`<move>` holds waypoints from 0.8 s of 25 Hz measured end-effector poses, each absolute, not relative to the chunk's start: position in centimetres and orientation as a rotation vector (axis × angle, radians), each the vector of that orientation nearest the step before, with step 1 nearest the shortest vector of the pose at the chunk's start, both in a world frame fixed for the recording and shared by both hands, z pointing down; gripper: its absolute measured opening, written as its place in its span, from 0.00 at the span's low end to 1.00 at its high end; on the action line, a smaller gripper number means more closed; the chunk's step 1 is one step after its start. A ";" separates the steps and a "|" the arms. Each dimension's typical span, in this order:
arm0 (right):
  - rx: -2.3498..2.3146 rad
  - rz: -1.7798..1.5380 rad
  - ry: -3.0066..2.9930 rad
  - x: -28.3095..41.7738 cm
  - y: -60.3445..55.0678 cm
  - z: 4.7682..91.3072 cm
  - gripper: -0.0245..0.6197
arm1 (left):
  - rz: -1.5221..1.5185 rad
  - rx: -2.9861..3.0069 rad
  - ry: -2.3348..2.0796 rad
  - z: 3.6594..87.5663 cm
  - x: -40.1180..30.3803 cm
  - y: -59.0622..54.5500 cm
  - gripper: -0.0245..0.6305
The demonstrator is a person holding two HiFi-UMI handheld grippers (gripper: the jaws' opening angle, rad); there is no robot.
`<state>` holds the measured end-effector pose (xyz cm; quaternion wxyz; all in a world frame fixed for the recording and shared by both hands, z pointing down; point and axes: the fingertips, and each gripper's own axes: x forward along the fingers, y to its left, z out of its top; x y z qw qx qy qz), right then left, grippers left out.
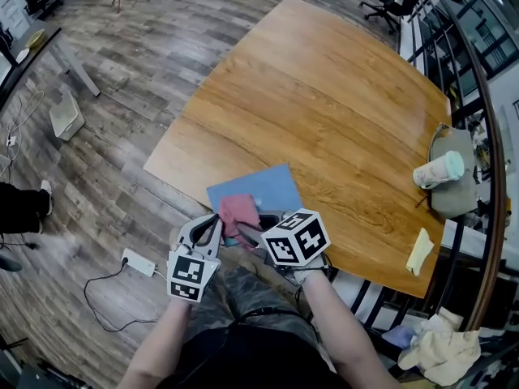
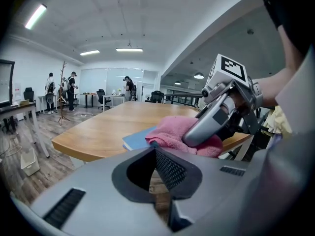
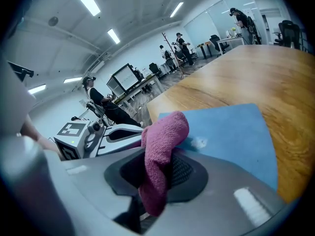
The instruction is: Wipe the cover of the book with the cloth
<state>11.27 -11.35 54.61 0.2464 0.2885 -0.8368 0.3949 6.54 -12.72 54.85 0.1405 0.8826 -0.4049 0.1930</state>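
— While pressed onto the blue book (image 1: 272, 186), held how, the pink cloth (image 1: 238, 211)?
— Pinched tight in the right gripper (image 1: 248, 232) jaws, at the worktop (image 1: 324, 112) edge, 6 o'clock.
— And the left gripper (image 1: 209, 227)?
— Jaws closed on nothing, at 8 o'clock of the cloth.

Wooden table (image 1: 340, 112) on plank floor (image 1: 138, 79)

No text, brand, number or label can be read in any view. Only black-and-white square marker patterns are borne by the cube (image 1: 193, 275) of the left hand-held gripper (image 1: 214, 225) and the cube (image 1: 296, 237) of the right hand-held gripper (image 1: 250, 233). No letters or digits are formed by them.
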 end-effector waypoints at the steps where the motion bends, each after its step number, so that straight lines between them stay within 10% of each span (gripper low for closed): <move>1: 0.790 1.074 -2.281 11.7 -11.5 54.6 0.18 | 0.564 2.562 -1.165 54.7 6.9 -12.8 0.03; 20: 0.959 1.106 -2.251 19.1 -12.9 54.9 0.18 | 0.675 2.604 -0.977 52.9 14.1 -13.9 0.03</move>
